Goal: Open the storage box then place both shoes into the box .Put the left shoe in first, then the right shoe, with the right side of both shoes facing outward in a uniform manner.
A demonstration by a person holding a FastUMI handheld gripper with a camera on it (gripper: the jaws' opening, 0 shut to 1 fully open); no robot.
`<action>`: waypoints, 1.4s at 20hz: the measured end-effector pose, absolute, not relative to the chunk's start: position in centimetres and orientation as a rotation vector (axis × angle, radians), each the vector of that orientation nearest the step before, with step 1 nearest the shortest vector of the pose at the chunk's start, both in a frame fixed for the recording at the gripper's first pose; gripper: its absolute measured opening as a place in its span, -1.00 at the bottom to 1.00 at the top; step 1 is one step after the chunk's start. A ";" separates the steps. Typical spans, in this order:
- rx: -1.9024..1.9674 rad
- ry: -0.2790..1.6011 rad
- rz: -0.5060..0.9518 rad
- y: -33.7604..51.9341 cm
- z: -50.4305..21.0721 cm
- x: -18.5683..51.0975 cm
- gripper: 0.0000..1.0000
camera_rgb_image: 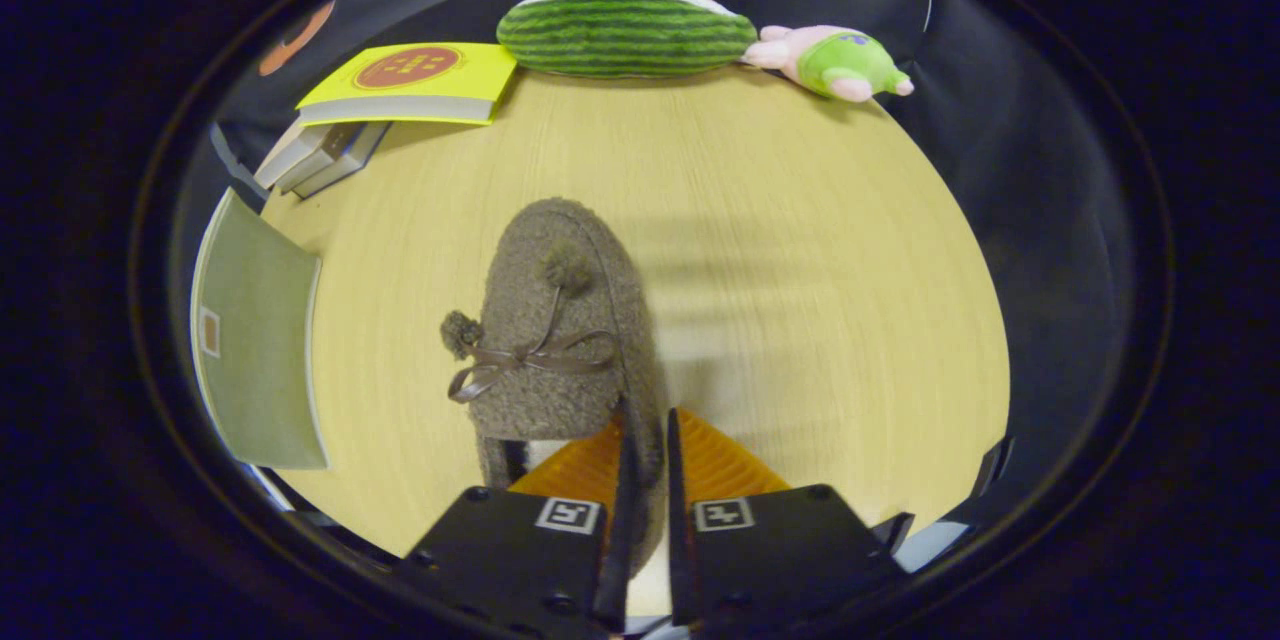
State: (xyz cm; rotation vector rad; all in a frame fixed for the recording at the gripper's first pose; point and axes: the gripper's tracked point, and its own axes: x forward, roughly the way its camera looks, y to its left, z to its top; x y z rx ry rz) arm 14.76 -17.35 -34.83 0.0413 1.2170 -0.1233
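Shoe [560, 330]: its side wall is pinched between my gripper [647, 440] fingers, nearly closed; toe points ahead over the table [800, 220].

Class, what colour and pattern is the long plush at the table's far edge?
Green with dark stripes, like a watermelon, seen in the gripper view.

Tongs-mounted fisheye, close over table [800, 220], seemingly angled downward.

Wooden table [800, 250], slipper [560, 340], books [400, 90], plush toys [625, 32]
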 end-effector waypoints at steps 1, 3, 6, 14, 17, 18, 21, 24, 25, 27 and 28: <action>0.030 1.213 -0.122 -17.3 -34.7 14.6 -0.75; 0.023 1.207 -0.114 -17.0 -34.3 14.6 -0.87; 0.139 1.209 -0.118 -16.0 -32.9 13.8 -0.87; 0.196 1.084 -0.105 -12.3 -23.9 12.8 -0.87; 0.250 1.055 -0.073 -9.5 -20.0 12.0 -0.88; 0.272 1.052 -0.056 -8.4 -18.9 11.8 -0.88; 0.298 1.035 -0.020 -5.5 -16.2 11.7 -0.87; 0.277 0.998 -0.011 -2.9 -13.6 11.9 -0.87; 0.273 0.987 -0.007 -1.8 -12.9 12.0 -0.87; 0.262 0.962 0.009 0.6 -12.1 12.8 -0.88; 0.250 0.947 0.018 1.6 -11.8 13.2 -0.88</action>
